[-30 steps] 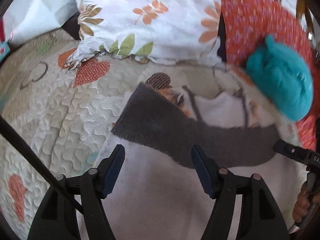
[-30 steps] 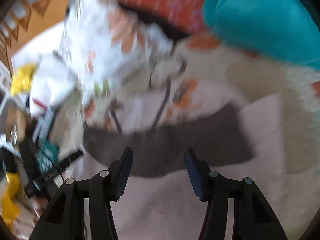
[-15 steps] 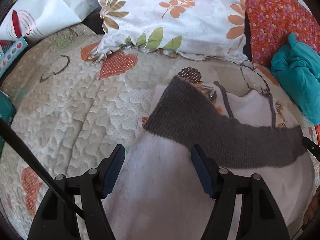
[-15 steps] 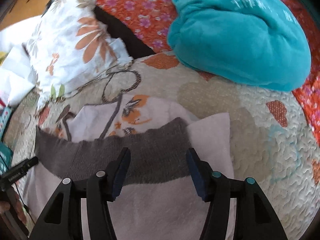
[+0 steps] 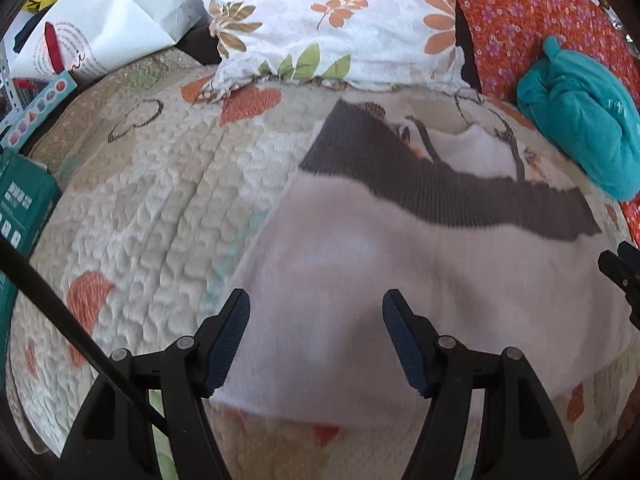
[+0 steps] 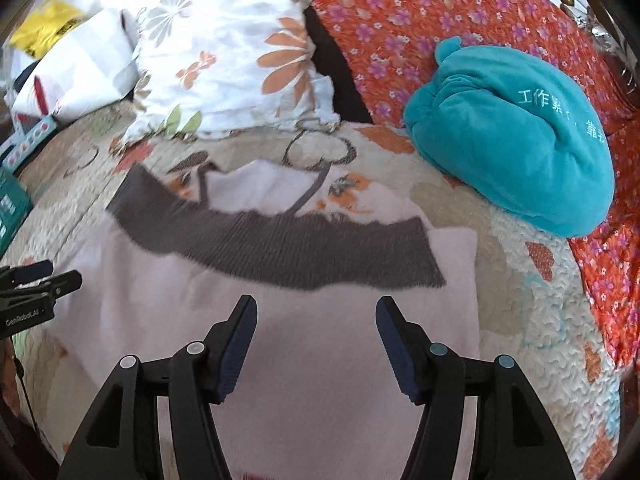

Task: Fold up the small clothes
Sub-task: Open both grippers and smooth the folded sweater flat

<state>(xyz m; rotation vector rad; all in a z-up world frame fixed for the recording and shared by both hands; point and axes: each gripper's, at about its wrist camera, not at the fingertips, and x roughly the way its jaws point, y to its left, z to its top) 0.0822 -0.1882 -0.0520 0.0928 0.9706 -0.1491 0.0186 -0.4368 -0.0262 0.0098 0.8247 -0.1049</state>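
A small pale pink garment [image 5: 400,276] with a dark grey ribbed band [image 5: 440,192] lies flat on the quilted bed; it also shows in the right wrist view [image 6: 304,344], band [image 6: 280,248] across its far side. My left gripper [image 5: 316,332] is open and empty, hovering over the garment's near left part. My right gripper [image 6: 316,336] is open and empty over the garment's near middle. The right gripper's tip shows at the right edge of the left wrist view [image 5: 620,276]; the left gripper shows at the left edge of the right wrist view [image 6: 36,288].
A floral white pillow [image 5: 332,20], an orange flowered cushion [image 6: 440,28] and a teal plush cushion [image 6: 516,140] lie beyond the garment. A white bag [image 5: 92,36] and a green box [image 5: 20,204] sit at the left. The quilt [image 5: 152,208] spreads left of the garment.
Both grippers have pulled back toward the garment's near edge, so more of the pink cloth and quilt shows. Both stay open and empty; the garment lies still.
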